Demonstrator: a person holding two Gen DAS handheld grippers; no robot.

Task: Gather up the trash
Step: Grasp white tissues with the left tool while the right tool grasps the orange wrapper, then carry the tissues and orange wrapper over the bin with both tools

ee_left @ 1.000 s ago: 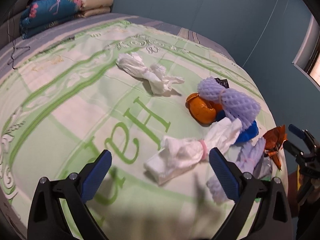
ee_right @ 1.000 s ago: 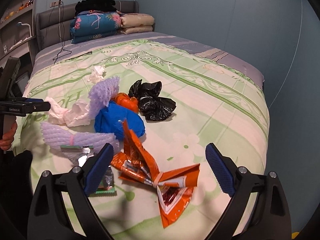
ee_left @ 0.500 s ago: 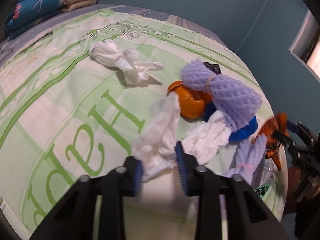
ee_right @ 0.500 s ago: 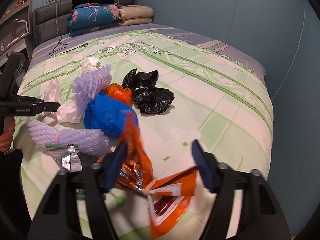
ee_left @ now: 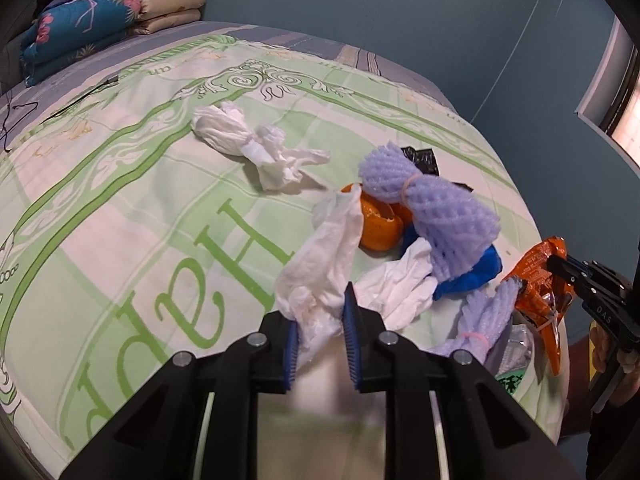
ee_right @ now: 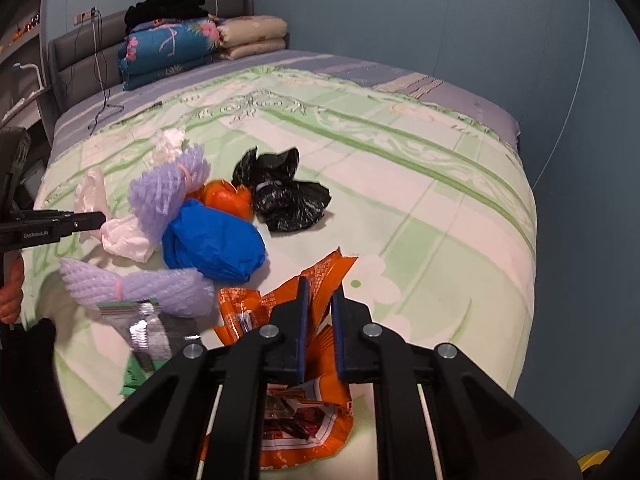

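Note:
My left gripper [ee_left: 320, 332] is shut on a white tissue bundle [ee_left: 320, 264] and lifts one end off the bed. My right gripper [ee_right: 320, 320] is shut on an orange snack wrapper [ee_right: 304, 400], which also shows in the left wrist view [ee_left: 540, 284]. Beside them lie purple foam nets [ee_left: 432, 204] [ee_right: 136, 284], an orange peel [ee_left: 376, 224], a blue bag [ee_right: 212, 244], a black bag [ee_right: 284, 196], a silver-green wrapper [ee_right: 148, 332] and a second white tissue bundle [ee_left: 248, 144].
All trash lies on a green patterned bedspread [ee_left: 120, 208]. Folded blankets [ee_right: 192, 48] are stacked at the headboard. A cable [ee_right: 104, 108] lies near them. The bed edge [ee_right: 528, 240] drops off at the right by the blue wall.
Both grippers were open a second ago. The left has closed on the white tissue bundle and raised it; the right has closed on the orange wrapper and lifted it.

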